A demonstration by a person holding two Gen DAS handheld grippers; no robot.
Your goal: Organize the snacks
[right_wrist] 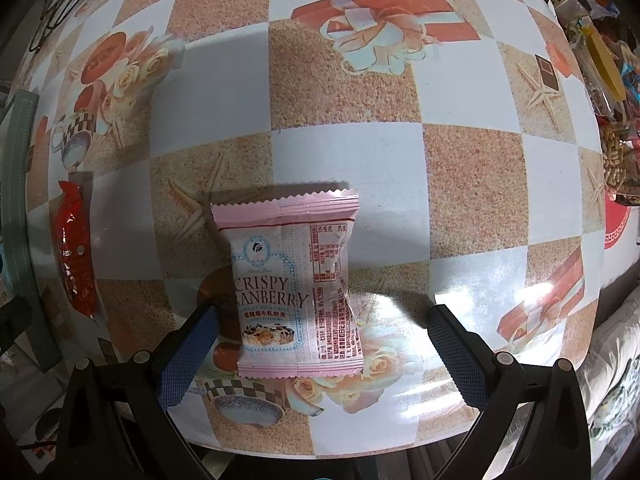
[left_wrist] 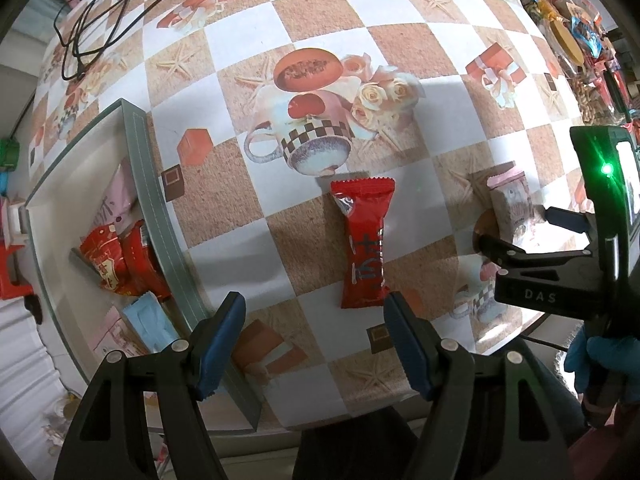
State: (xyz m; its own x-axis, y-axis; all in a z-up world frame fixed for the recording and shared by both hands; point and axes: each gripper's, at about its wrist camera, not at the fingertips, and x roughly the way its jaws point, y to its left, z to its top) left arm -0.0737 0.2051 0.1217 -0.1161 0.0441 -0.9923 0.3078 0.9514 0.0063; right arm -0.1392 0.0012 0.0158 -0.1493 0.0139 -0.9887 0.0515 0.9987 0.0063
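Right claw (right_wrist: 320, 344) spread over the pink cranberry pack (right_wrist: 294, 284) lying flat on the table (right_wrist: 472, 184) — a thin wrapper could slip out. Left claw (left_wrist: 314, 344) spread, empty, beside the red snack (left_wrist: 365, 246) — box (left_wrist: 154, 200) nearby.

Desk covering (right_wrist: 472, 184): smooth printed sheet, checkered, glossy where light strikes.
Red snack packet (left_wrist: 365, 244): shiny crinkled film, serrated end seals.
Pink cranberry packet (right_wrist: 294, 280): thin printed film, soft sheen, zigzag crimped edges.
Box (left_wrist: 154, 184): matt grey-green rim with stitched look, plain white inside.
Tool pads (right_wrist: 188, 354): blue, finely textured, rubber-like.
Tool frame (left_wrist: 548, 276): black matt plastic.
Glove (left_wrist: 600, 364): blue, smooth.
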